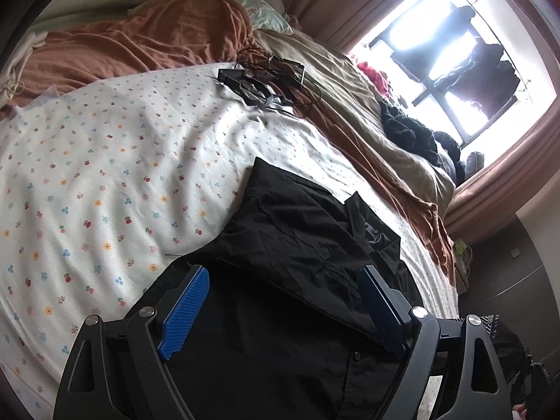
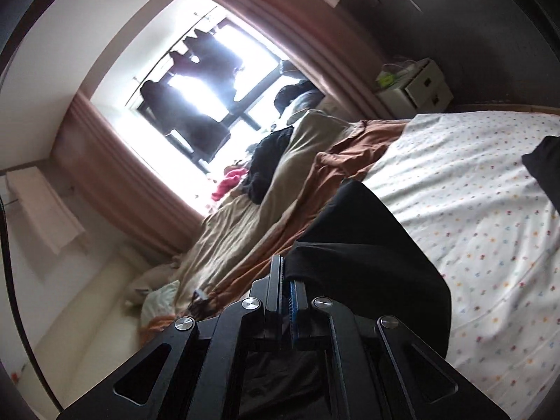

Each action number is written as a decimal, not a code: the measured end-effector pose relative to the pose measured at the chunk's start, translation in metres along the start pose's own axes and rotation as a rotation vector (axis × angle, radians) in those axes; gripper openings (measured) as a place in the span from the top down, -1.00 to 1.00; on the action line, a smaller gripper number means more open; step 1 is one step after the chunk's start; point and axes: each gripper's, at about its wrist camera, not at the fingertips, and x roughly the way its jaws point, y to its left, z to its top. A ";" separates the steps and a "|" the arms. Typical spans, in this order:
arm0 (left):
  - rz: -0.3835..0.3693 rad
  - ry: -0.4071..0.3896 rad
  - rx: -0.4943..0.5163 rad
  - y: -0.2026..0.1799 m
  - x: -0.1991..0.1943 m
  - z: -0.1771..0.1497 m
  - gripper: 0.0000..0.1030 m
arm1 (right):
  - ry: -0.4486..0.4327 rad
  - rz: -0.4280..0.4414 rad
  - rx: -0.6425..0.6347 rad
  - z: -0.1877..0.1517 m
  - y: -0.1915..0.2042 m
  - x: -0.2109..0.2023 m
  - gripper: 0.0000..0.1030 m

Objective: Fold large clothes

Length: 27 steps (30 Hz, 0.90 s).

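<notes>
A black garment [image 1: 297, 245] lies crumpled on the white floral sheet [image 1: 105, 175] of a bed. My left gripper [image 1: 283, 273] hovers just above it, its blue pads [image 1: 185, 311] wide apart with nothing pinched between them. In the right wrist view my right gripper [image 2: 285, 267] is shut on a fold of the black garment [image 2: 367, 245]. The cloth is lifted off the sheet [image 2: 472, 192] and drapes away to the right of the closed fingers. Another dark corner of cloth [image 2: 546, 161] shows at the right edge.
A rust-brown blanket [image 1: 140, 38] and a beige duvet [image 1: 350, 80] are bunched along the far side of the bed. A black device with cables [image 1: 266, 80] lies on the sheet. Dark clothes [image 1: 409, 129] pile by the bright window [image 2: 196, 98]. A white bedside cabinet [image 2: 416, 84] stands beyond the bed.
</notes>
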 end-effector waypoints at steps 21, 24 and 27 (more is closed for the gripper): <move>0.000 -0.002 -0.082 0.028 -0.007 0.015 -0.70 | 0.596 -0.024 0.001 -0.181 -0.005 0.179 -0.12; 0.006 0.004 -0.071 0.026 -0.004 0.012 -0.70 | 0.629 -0.041 0.023 -0.191 -0.016 0.172 -0.14; 0.007 0.009 -0.064 0.023 -0.001 0.010 -0.70 | 0.650 -0.061 0.077 -0.186 -0.025 0.161 -0.14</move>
